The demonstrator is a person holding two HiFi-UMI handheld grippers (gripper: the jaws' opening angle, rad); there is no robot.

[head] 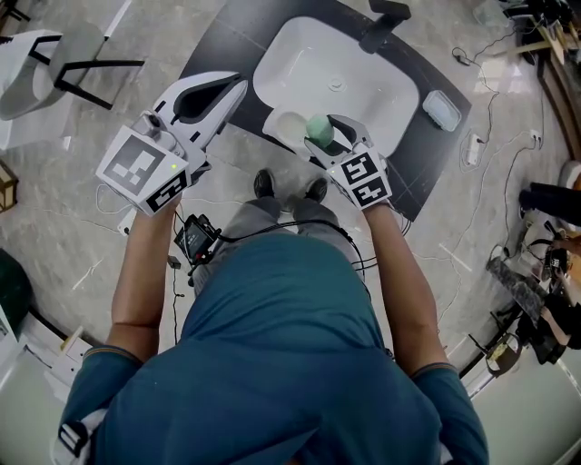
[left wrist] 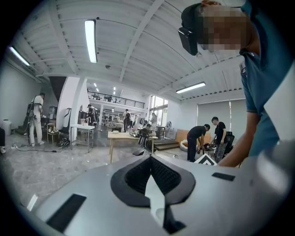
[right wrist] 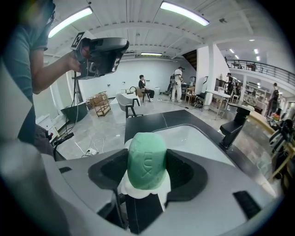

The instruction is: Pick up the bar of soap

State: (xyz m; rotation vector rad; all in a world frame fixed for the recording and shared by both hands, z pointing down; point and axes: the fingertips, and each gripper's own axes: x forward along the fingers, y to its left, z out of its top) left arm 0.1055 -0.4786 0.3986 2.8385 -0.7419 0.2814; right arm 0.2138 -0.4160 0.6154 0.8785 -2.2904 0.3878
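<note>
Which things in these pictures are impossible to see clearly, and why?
- Head view: whether the soap touches the white dish; the right gripper covers the gap.
- Right gripper view: the soap's lower end, hidden between the jaws.
- Left gripper view: the sink and soap, out of frame; it faces the room.
- Head view: what the small box holds, too small.

Sink straight ahead of you, soap at its near rim

The sink (head: 363, 82) sits in the counter (head: 227, 36) before you, with the faucet (head: 386, 18) at its far edge and a small tray (head: 442, 109) on the counter to its right. The bar of soap (head: 318, 127) stands between the jaws of your right gripper (head: 320, 136) at the sink's near left corner, just beside the soap dish (head: 286, 127). Your left gripper (head: 234, 88) hangs over the counter's left edge, apart from the soap, and a chair (head: 54, 64) stands further left on the floor
</note>
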